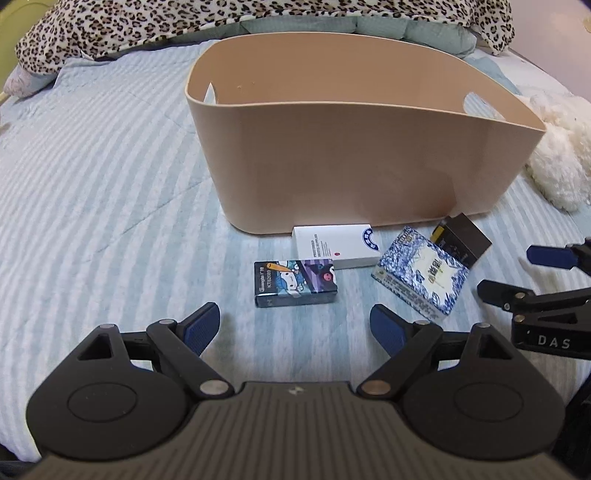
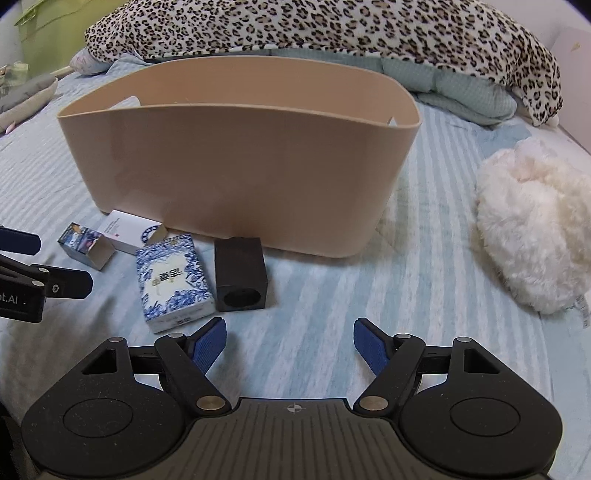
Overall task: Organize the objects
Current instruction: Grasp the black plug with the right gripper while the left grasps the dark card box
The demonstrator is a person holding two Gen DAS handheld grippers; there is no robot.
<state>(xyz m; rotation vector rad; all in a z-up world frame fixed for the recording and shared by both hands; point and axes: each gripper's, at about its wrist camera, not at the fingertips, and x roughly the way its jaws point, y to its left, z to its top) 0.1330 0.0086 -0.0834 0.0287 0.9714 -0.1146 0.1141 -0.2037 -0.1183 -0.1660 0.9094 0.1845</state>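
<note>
A beige plastic bin stands on the striped bed. In front of it lie small boxes: a cartoon-print box, a white box, a blue-and-white floral box and a black box. My left gripper is open and empty, just short of the cartoon box. My right gripper is open and empty, to the right of the floral and black boxes; it also shows at the right edge of the left wrist view.
A fluffy white plush lies right of the bin. A leopard-print blanket and teal bedding are piled behind it. Striped bedspread stretches to the left.
</note>
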